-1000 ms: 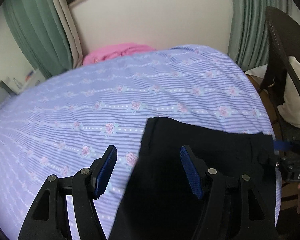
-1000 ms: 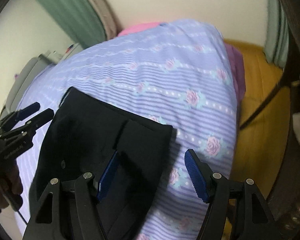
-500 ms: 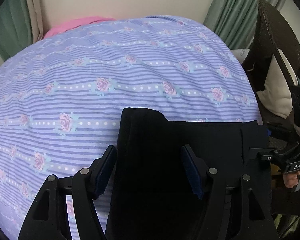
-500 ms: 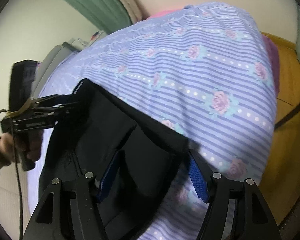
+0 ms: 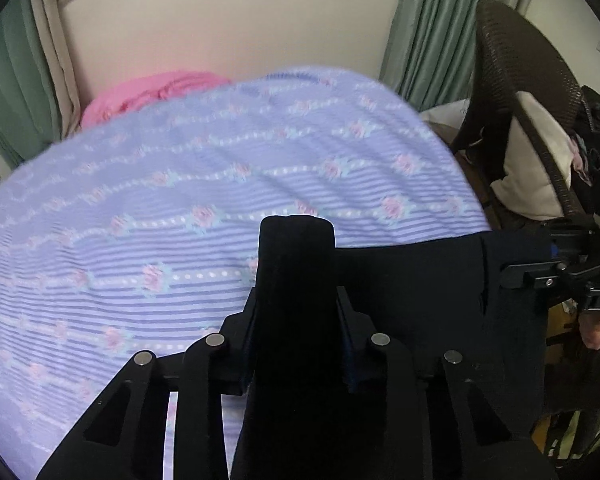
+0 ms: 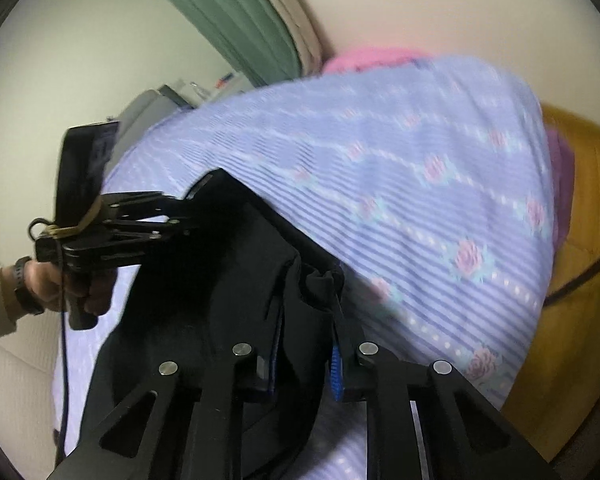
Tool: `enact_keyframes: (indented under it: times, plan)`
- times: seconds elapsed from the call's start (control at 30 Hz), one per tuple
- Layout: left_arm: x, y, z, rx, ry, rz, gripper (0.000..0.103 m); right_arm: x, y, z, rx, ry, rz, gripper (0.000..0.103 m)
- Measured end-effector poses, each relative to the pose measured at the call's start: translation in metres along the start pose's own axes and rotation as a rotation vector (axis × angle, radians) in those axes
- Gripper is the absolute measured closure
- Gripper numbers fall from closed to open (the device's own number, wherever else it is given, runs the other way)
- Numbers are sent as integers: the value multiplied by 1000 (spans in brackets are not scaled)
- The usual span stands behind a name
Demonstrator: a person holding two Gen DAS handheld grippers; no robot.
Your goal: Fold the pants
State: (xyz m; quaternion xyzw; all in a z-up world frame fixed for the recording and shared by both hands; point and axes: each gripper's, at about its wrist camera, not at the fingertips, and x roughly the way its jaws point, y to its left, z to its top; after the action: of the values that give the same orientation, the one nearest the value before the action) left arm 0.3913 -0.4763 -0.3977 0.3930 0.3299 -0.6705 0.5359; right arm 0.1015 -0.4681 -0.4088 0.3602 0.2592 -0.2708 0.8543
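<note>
The black pants (image 5: 412,280) lie near the front edge of a bed with a purple striped floral cover (image 5: 204,184). My left gripper (image 5: 296,312) is shut on one end of the pants' near edge, and a fold of black cloth stands up between its fingers. My right gripper (image 6: 306,332) is shut on the other end of the pants (image 6: 220,280), bunching the cloth. Each gripper shows in the other's view: the right one (image 5: 556,276) at the pants' right corner, the left one (image 6: 112,232) at their left corner.
A pink pillow (image 5: 152,92) lies at the head of the bed against a pale wall. Green curtains (image 5: 432,24) hang on both sides. A dark wicker chair (image 5: 520,92) with a cream cushion stands to the right. Yellow-brown flooring (image 6: 572,280) is beside the bed.
Both grippers have gone from open to shut on the edge of the pants. The gripped cloth has lifted and bunched between the fingers.
</note>
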Motion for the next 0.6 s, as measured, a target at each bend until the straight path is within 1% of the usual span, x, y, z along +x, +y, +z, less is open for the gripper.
enact_keyframes:
  times: [0.13,0.2,0.3,0.43,0.53,0.6]
  plan:
    - [-53,-2,-7,9,-70,9,70,-33,32,6,-83,-65,29,83]
    - [-81,-6,-15,20,-102,21,70,-49,50,4,-129,-97,27,83]
    - [-124,-13,-37,22,-153,48,70,-75,91,-5,-224,-156,18,83]
    - [-179,-24,-84,9,-218,92,70,-104,147,-30,-362,-225,1,83]
    - [-218,-31,-133,-15,-255,109,69,-120,190,-55,-469,-272,-34,83]
    - [-234,-36,-167,-21,-271,114,69,-128,226,-81,-552,-308,-73,83]
